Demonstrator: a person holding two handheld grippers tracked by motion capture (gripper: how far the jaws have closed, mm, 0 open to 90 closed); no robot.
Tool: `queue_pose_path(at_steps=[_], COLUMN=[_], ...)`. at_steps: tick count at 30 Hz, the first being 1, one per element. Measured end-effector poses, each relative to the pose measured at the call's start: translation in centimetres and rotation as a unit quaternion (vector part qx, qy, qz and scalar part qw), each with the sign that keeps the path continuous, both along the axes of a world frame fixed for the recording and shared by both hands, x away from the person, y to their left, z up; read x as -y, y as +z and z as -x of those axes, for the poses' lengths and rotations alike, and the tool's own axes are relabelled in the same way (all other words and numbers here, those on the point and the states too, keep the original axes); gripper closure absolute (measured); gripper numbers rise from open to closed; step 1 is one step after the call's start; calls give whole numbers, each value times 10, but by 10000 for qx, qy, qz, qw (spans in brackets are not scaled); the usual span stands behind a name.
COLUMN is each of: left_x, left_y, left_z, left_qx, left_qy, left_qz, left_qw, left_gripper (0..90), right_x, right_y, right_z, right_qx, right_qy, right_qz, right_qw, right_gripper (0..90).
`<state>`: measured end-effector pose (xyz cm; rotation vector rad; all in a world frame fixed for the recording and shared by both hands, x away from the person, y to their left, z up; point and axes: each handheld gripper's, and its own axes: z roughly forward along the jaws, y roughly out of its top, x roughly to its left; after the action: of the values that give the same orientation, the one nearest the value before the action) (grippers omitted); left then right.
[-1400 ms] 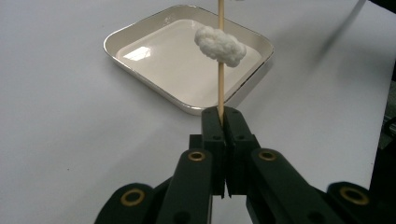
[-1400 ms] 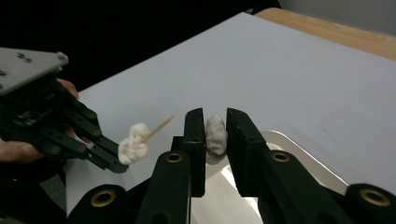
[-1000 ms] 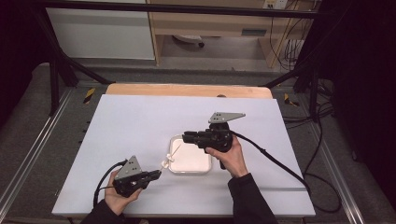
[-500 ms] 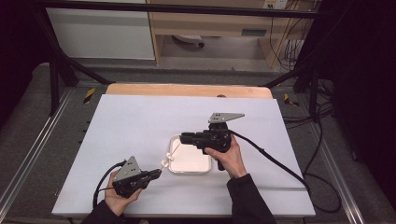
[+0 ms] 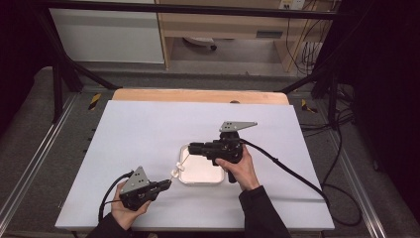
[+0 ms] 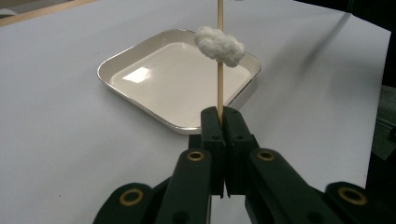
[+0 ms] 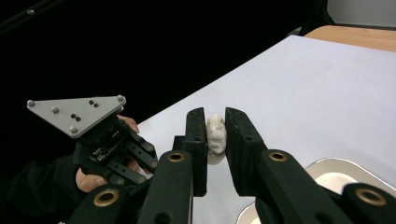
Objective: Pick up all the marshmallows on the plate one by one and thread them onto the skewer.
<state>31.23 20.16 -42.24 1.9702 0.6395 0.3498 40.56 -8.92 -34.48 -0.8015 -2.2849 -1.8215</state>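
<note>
A thin wooden skewer (image 6: 220,70) is clamped at its lower end between the fully closed jaws of the left gripper (image 6: 224,122), as seen in the left gripper view, where the stick rises straight up past the top edge of the picture. A white fluffy lump, which looks like a marshmallow or a cotton wad (image 6: 219,45), is threaded on the skewer partway up, well above the jaws. Behind it a shallow white tray with rounded corners (image 6: 140,100) is seen resting on the white table top (image 6: 56,116); nothing is seen lying in it. In the high view the left gripper (image 5: 168,183) is held in a hand at the near left of the table, and the skewer (image 5: 179,164) is pointed up and to the right over the tray's near left corner (image 5: 184,178), with the lump (image 5: 178,169) above that corner. The right gripper (image 5: 190,148) is held level in the other hand over the tray's far edge, its jaws turned towards the left. In the right gripper view a second white fluffy lump (image 7: 215,138) is pinched between the narrowly parted jaws of the right gripper (image 7: 215,140), pressed on both sides by the pads. Beyond those jaws the left gripper (image 7: 100,140) and the hand (image 7: 91,179) that holds it are seen, and a corner of the tray (image 7: 327,172) is visible at the lower right.
</note>
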Motion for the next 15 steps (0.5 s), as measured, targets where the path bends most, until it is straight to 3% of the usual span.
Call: queue_pose_path(at_steps=[11,15], left_x=[1,2], left_y=[-4,-4], left_z=[4,5], left_qx=[169,271], left_qy=[251,329], left_qz=[364,396], left_qw=[9989,9983], left_gripper=[890,890], right_x=[-5,-7], right_y=[-3,-6], right_z=[2,2], right_qx=[-43,-65], right_qy=[-102,-158], right_qz=[-402,-592], right_qw=[9991,9981], right_gripper=[809,811])
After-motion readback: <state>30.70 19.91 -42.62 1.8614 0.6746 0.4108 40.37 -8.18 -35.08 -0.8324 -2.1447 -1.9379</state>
